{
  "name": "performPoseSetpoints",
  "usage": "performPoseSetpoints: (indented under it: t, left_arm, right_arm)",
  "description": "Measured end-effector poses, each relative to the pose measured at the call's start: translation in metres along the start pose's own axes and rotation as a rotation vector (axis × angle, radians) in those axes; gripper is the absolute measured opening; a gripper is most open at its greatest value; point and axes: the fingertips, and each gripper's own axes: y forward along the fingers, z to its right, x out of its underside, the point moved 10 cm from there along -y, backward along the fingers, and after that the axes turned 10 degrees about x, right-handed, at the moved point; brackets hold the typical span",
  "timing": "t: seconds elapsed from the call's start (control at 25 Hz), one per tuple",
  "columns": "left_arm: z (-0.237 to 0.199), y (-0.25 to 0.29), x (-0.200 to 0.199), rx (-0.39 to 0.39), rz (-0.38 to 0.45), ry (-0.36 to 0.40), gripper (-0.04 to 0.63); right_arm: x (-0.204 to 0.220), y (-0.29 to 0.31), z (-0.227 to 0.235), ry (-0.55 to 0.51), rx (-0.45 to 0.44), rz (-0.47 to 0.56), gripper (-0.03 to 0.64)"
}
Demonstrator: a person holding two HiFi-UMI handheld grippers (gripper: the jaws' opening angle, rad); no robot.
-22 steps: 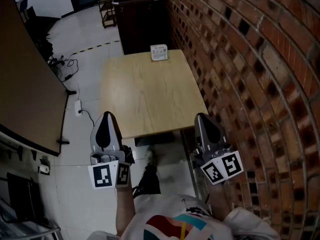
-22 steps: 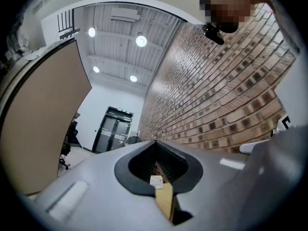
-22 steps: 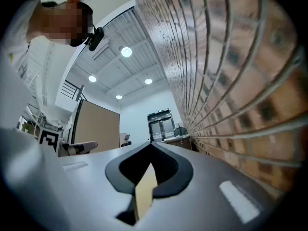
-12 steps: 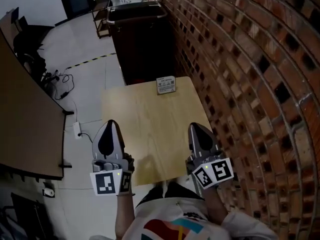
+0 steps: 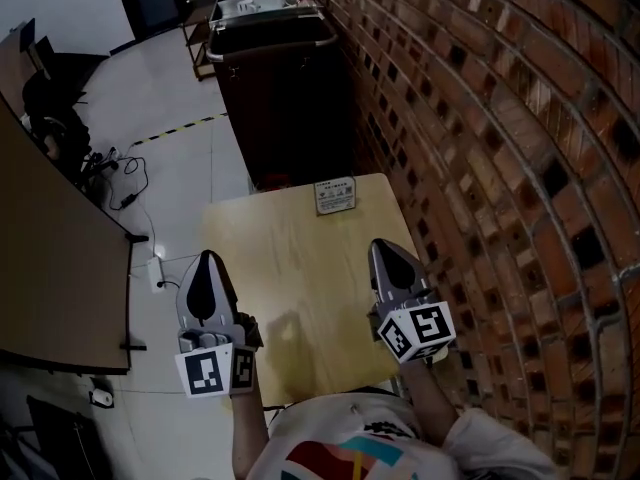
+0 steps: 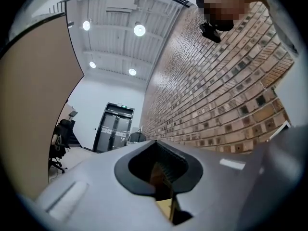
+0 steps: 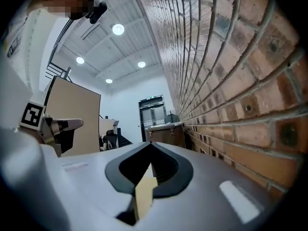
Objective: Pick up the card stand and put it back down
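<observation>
The card stand (image 5: 334,195), a small white printed card in a holder, stands upright at the far edge of the light wooden table (image 5: 290,258). It is seen only in the head view. My left gripper (image 5: 206,258) hangs over the table's near left edge with its jaws shut and nothing in them. My right gripper (image 5: 384,246) is over the near right part of the table, also shut and empty. Both are well short of the stand. In the gripper views, the left gripper (image 6: 156,146) and the right gripper (image 7: 150,146) each show only a thin slit between closed jaws.
A brick wall (image 5: 480,118) runs along the table's right side. A dark cabinet (image 5: 275,78) stands just behind the table. A brown partition (image 5: 50,238) is at the left, with cables (image 5: 110,168) on the floor and an office chair (image 5: 45,88) beyond.
The person has stepped forward, so both grippers have moved from short of the table to over its near end. The card stand keeps its place on the table.
</observation>
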Motion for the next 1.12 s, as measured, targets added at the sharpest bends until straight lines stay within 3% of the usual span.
performPoseSetpoints:
  t: [0.2,0.24,0.28,0.32,0.36,0.44,0.56,0.68,0.8,1.12]
  left_arm:
    - [-0.002,0.013,0.014,0.006,-0.041,-0.004,0.003]
    - [-0.003,0.015,0.017,0.005,-0.048,-0.007,0.003]
    - [-0.005,0.017,0.02,0.003,-0.056,-0.009,0.003]
    - [-0.006,0.018,0.023,0.001,-0.064,-0.012,0.003]
    - [-0.007,0.018,0.026,-0.002,-0.075,-0.015,0.003]
    - [-0.007,0.018,0.032,-0.005,-0.099,-0.023,0.005]
    - [-0.009,0.018,0.037,-0.013,-0.123,-0.035,0.003]
    - [-0.016,0.018,0.038,-0.034,-0.137,-0.03,0.003]
    - [-0.023,0.013,0.045,-0.063,-0.165,-0.032,0.003]
    - [-0.031,0.011,0.061,-0.116,-0.217,-0.047,0.003]
  right_arm:
    - [0.015,0.055,0.008,-0.071,-0.023,-0.03,0.009]
    - [0.018,0.074,0.011,-0.08,-0.014,-0.037,0.063]
    - [0.024,0.096,0.015,-0.079,0.002,-0.055,0.191]
    - [0.032,0.12,0.019,-0.072,0.023,-0.085,0.4]
    - [0.042,0.145,0.024,-0.068,0.047,-0.128,0.512]
    - [0.066,0.19,0.032,-0.095,0.092,-0.238,0.575]
    - [0.101,0.234,0.038,-0.155,0.14,-0.395,0.577]
    - [0.127,0.255,0.044,-0.134,0.195,-0.479,0.577]
    - [0.146,0.266,0.051,-0.112,0.248,-0.525,0.577]
    - [0.166,0.292,0.044,-0.14,0.246,-0.564,0.577]
